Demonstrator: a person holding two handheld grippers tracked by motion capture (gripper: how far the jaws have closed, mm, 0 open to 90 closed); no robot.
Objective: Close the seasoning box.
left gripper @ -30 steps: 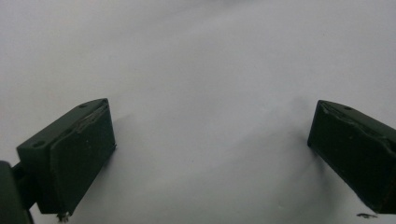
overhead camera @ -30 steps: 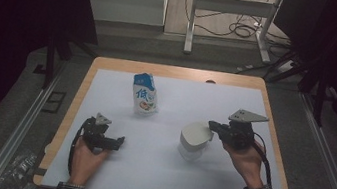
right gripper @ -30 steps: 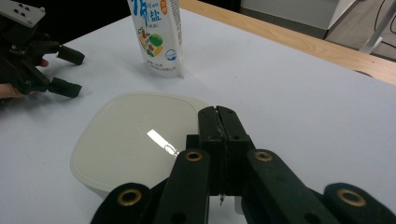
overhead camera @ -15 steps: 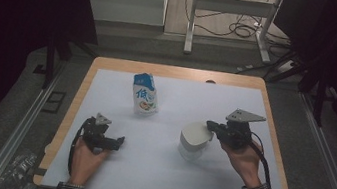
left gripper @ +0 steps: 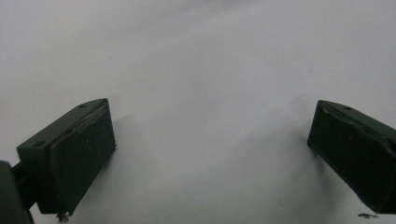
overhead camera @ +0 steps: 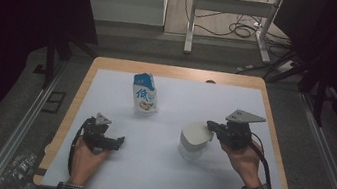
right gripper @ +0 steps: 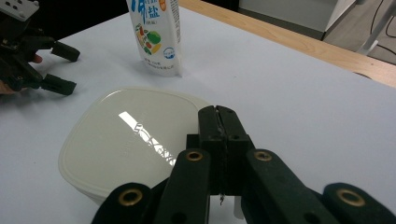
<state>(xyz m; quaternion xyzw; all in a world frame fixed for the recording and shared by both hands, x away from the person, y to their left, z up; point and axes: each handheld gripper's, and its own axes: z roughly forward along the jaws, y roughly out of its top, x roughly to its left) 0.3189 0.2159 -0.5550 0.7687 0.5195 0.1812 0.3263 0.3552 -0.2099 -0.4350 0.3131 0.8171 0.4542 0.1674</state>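
Two grippers work on the table [overhead camera: 110, 65]. From above, right gripper [overhead camera: 210, 126] pinches the lidded container [overhead camera: 194, 140] edge near the right side. Left gripper [left gripper: 205, 140] jaws are spread over bare sheet. Right gripper view: jaws pressed together at the lid [right gripper: 126, 140]; next, likely lifting it.

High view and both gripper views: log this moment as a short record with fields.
surface: white sheet on a wooden table
held item: white lidded container, its edge nipped by the right gripper, fingers shut
left gripper: fingers open, nothing between them, low over the sheet
other item: blue-and-white pouch, upright, apart from the container
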